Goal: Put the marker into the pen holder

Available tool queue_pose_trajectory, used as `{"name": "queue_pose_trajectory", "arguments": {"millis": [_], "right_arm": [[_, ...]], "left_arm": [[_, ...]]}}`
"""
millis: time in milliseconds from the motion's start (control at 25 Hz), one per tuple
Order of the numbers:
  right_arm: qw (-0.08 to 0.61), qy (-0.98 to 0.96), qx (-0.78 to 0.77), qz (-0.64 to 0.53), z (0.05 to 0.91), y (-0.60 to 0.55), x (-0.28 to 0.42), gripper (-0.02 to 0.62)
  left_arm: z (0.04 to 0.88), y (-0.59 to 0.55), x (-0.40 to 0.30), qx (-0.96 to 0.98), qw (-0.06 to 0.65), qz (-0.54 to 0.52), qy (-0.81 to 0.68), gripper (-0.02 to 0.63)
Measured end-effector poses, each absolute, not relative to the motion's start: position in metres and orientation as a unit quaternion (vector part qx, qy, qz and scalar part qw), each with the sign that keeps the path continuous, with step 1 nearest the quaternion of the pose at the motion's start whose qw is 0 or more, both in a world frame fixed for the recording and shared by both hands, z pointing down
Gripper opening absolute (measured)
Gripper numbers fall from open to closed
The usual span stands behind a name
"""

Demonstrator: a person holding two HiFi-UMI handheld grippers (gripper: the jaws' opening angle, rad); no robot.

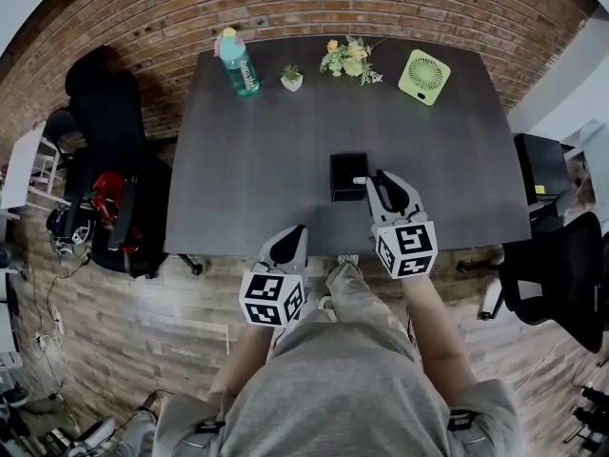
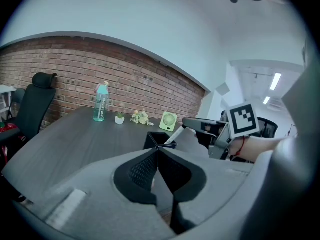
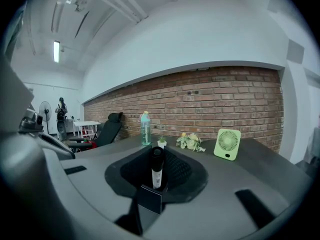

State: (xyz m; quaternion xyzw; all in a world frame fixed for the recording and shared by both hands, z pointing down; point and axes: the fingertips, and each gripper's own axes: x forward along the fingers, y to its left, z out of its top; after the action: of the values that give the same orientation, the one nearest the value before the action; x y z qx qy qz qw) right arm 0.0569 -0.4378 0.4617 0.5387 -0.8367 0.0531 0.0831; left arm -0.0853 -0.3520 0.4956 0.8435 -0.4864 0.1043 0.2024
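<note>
A black square pen holder (image 1: 348, 194) stands open-topped on the dark grey desk (image 1: 247, 160), towards the near edge. Its inside shows only as darkness, so what it holds cannot be told. Along the far edge stand a teal water bottle with a pink cap (image 1: 238, 63) and a small white pot with a green plant (image 1: 291, 78).

The white-barrelled marker with a black end (image 1: 361, 180) is pinched between the jaws of the right gripper (image 1: 378, 179), just beside the holder. Its long axis slants down from the jaws, with the white end at the holder's right rim. In the right gripper view the black end points up (image 3: 157, 166).

The left gripper (image 1: 293, 236) hovers over the desk's near edge, apart from the holder, with its jaws pressed together on nothing (image 2: 158, 149).
</note>
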Motion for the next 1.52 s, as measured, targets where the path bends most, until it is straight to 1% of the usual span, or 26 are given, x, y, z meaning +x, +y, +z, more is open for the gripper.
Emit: {"name": "queue_pose_trajectory", "arguments": {"millis": [480, 1080, 1520], "right_arm": [[0.120, -0.846, 0.515, 0.073, 0.501, -0.466, 0.044, 0.074], [0.160, -0.844, 0.505, 0.085, 0.538, -0.471, 0.040, 0.074], [0.159, -0.843, 0.507, 0.082, 0.541, -0.468, 0.042, 0.075]], "left_arm": [[0.504, -0.385, -0.084, 0.836, 0.213, 0.107, -0.495, 0.020], [0.509, -0.396, -0.085, 0.832, 0.218, 0.107, -0.500, 0.020], [0.510, -0.391, -0.080, 0.836, 0.218, 0.112, -0.490, 0.020]]}}
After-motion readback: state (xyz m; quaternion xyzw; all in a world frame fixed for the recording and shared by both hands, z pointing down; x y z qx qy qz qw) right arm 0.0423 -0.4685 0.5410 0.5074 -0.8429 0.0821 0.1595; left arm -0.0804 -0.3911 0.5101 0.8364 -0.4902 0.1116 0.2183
